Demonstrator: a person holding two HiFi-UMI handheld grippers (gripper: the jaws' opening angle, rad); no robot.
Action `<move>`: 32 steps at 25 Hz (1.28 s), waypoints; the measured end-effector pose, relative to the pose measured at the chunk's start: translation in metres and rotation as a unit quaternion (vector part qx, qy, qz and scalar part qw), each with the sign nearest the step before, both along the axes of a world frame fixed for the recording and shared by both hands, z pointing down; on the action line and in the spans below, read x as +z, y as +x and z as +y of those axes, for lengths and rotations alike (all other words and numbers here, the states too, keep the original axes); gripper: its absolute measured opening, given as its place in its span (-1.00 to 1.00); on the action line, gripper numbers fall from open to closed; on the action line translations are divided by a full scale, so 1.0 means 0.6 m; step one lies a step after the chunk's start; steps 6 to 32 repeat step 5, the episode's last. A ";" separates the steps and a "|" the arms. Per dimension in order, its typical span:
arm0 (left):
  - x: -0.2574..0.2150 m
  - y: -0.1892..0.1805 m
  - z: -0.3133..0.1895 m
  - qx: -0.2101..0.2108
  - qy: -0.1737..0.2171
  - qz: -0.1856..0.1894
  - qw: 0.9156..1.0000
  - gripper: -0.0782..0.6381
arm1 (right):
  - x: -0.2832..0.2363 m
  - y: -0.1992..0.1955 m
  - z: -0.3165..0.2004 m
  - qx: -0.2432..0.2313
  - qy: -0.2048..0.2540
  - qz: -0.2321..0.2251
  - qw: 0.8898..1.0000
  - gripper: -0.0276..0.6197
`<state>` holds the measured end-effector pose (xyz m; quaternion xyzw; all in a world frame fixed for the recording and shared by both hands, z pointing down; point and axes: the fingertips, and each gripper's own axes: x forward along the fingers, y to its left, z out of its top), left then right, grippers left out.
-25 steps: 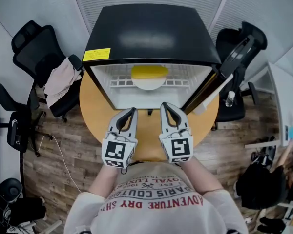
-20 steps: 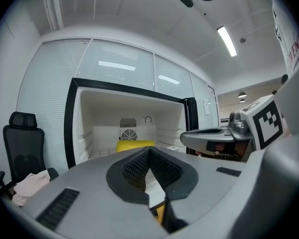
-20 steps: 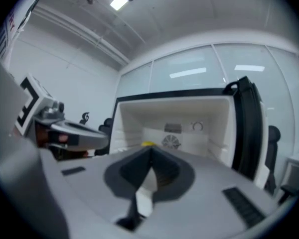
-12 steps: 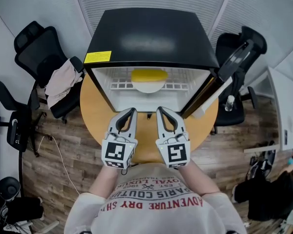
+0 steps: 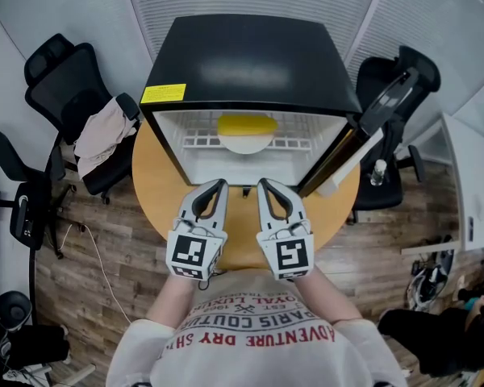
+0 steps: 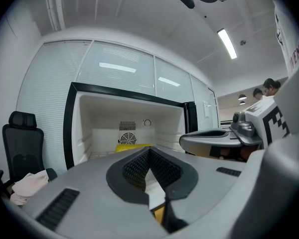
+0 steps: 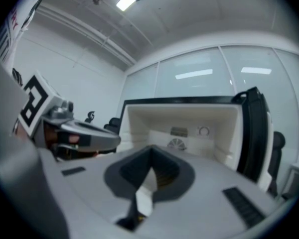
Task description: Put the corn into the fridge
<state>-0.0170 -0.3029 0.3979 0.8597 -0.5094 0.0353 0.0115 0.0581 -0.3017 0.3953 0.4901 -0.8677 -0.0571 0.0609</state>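
The head view shows the corn (image 5: 247, 124), a smooth yellow shape, on a white dish (image 5: 245, 143) atop the wire shelf (image 5: 200, 141) inside the open black fridge (image 5: 250, 59), on a round wooden table (image 5: 152, 176); only the left gripper view shows the round fan grille (image 6: 127, 138) on the back wall; the left gripper (image 5: 220, 185) and right gripper (image 5: 264, 185), ribbed dark pads closed on nothing, sit side by side before the opening.
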 end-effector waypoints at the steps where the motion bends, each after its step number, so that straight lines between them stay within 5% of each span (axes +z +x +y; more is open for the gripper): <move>1: 0.002 0.000 0.000 0.000 -0.001 0.002 1.000 -0.71 | 0.002 0.000 0.000 -0.001 -0.002 0.000 1.000 -0.83; 32: 0.005 0.001 0.002 0.002 -0.005 0.004 1.000 -0.71 | 0.007 -0.001 0.001 -0.002 -0.010 0.001 1.000 -0.83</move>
